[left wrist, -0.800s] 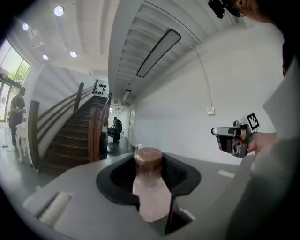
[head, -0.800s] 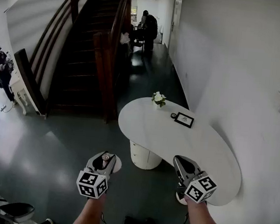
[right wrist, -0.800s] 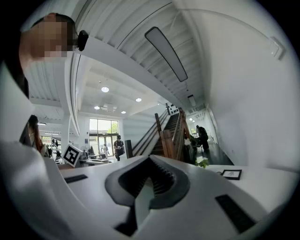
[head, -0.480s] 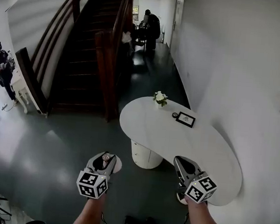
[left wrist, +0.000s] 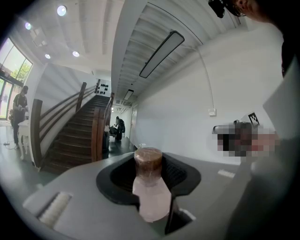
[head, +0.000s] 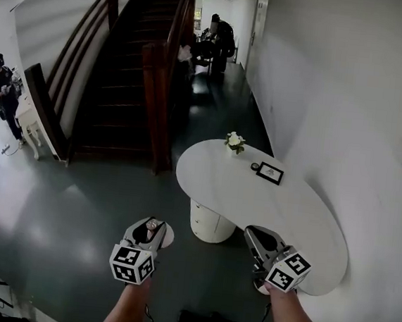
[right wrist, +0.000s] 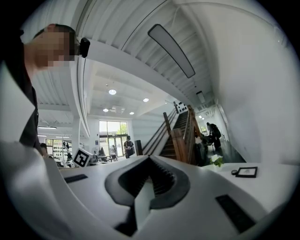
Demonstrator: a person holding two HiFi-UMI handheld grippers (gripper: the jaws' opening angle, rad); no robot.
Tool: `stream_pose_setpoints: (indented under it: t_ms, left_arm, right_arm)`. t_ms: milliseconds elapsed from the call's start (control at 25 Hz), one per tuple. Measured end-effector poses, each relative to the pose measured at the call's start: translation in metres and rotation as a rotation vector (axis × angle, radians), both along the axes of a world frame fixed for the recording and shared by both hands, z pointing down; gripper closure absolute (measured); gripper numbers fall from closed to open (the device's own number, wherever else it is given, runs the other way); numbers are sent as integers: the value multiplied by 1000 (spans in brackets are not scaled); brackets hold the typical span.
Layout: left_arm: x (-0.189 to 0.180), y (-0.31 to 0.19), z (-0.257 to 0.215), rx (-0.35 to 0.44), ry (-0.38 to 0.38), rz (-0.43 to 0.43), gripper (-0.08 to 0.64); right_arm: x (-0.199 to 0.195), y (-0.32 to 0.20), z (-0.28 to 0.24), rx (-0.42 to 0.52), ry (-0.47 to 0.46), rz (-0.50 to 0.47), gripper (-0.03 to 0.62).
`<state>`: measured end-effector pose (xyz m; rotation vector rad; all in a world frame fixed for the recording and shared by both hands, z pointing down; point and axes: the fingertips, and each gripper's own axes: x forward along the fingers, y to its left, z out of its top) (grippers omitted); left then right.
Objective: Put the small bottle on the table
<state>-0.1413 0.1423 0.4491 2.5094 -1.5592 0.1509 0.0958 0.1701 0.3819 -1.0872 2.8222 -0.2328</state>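
small bottle [left wrist: 149, 185] stands upright, gripped in left claw [head: 150, 230] over the floor [head: 69, 208]; white bench [head: 254, 197] lies ahead to its right, where the closed, empty right claw [head: 258, 239] hovers.

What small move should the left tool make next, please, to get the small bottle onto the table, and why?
Probably carry the left tool rightward and forward toward the white oval table: it grips the pale pink, brown-capped small bottle upright, yet hangs over the dark floor, short of the tabletop.
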Motion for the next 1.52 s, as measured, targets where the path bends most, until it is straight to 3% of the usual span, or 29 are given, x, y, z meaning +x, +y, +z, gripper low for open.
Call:
stream_pose_setpoints:
  t_ms: [400,720,1040,1520]
  left_arm:
    - [-34,15,2,14,-24,28,413]
    - [-40,9,12,1,-18,37,413]
    - [-30,-30,21,-19,-3,28,413]
    - [10,-131,24,-27,-20,20,413]
  right_arm:
    - [-34,15,-7,12,-19,12,581]
    - [-44,6,8,-19,-27,12,581]
    - [-35,-38,24,-54,-51,-4,581]
    - [4,-144,41,-95,-104,-25,581]
